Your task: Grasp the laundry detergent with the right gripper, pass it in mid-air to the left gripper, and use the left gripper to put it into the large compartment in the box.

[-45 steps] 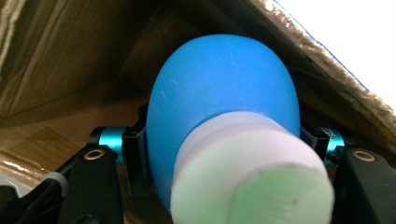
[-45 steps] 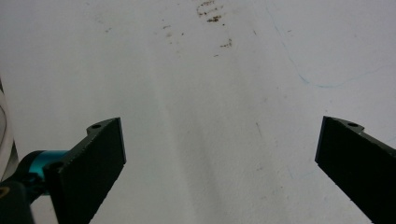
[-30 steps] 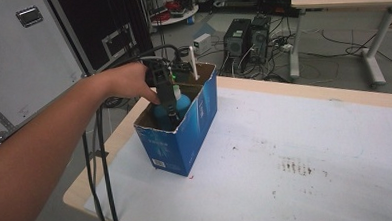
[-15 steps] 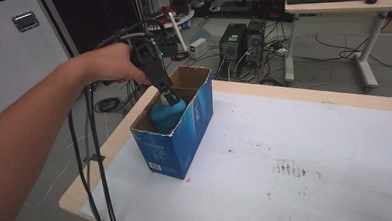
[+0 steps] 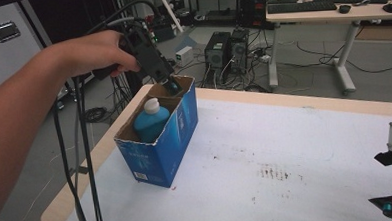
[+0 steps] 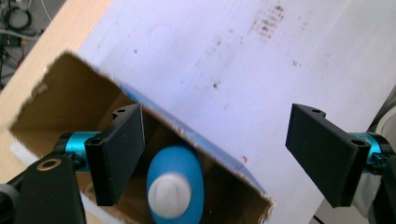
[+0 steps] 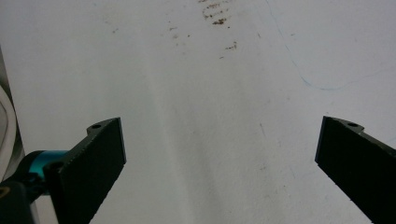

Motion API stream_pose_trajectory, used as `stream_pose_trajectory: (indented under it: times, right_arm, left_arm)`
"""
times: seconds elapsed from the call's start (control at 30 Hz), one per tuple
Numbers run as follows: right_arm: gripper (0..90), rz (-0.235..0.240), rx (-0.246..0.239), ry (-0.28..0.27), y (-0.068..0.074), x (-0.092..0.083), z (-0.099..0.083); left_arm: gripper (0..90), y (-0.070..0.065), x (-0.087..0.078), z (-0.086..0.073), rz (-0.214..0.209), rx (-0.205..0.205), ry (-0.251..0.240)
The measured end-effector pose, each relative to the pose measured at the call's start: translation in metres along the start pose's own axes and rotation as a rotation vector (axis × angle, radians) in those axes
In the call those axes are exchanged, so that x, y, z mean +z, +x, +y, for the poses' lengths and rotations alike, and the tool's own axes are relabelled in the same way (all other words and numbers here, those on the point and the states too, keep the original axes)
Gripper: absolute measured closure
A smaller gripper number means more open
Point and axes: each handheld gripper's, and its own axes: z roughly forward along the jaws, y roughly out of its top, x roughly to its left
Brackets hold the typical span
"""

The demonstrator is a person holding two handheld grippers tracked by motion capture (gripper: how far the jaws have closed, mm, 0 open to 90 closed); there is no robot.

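A blue cardboard box [image 5: 158, 152] stands open-topped near the white table's [image 5: 285, 136] left edge. Upright inside it is a blue bottle [image 5: 148, 123] with a white cap. My left gripper [image 5: 172, 86] hovers over the box's far end, held from the left by a hand. Its jaws have just been opening and grip nothing. In the left gripper view the left gripper [image 6: 219, 158] is spread wide, with the bottle [image 6: 175, 168] and the box's brown inside [image 6: 70, 93] below it. My right gripper [image 5: 374, 179] stands open at the table's right edge, and the right gripper view has the right gripper [image 7: 219, 168] over bare table.
Black cables [image 5: 83, 145] hang from the left gripper down past the table's left edge. Computer towers [image 5: 229, 49] stand on the floor behind the table. A desk [image 5: 319, 7] with a keyboard is at the back right. Brown smudges [image 5: 274, 173] mark the table top.
My left gripper has lifted up out of the box and let go of the bottle, which stays inside with its white cap now uncovered. The right gripper has not moved.
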Motion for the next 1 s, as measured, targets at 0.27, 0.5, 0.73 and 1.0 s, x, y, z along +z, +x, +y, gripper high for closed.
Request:
stream_pose_trajectory:
  times: [0.27,0.5,0.73,1.0]
  right_arm:
    - [1.1,-0.008,0.003,-0.006,0.001,-0.001,0.0]
    - [1.1,-0.007,0.011,-0.007,0.001,-0.002,0.0]
    - [1.1,-0.008,0.012,-0.016,0.001,-0.002,0.0]
    - [1.1,-0.005,0.018,-0.017,0.0,0.0,0.001]
  left_arm:
    - [19.6,-0.004,-0.001,0.023,-0.006,-0.013,-0.064]
    - [11.5,-0.015,0.012,0.042,-0.063,0.03,-0.071]
    - [1.6,-0.025,0.03,0.058,-0.087,0.057,-0.051]
    - [1.6,-0.043,0.05,0.077,-0.104,0.136,-0.036]
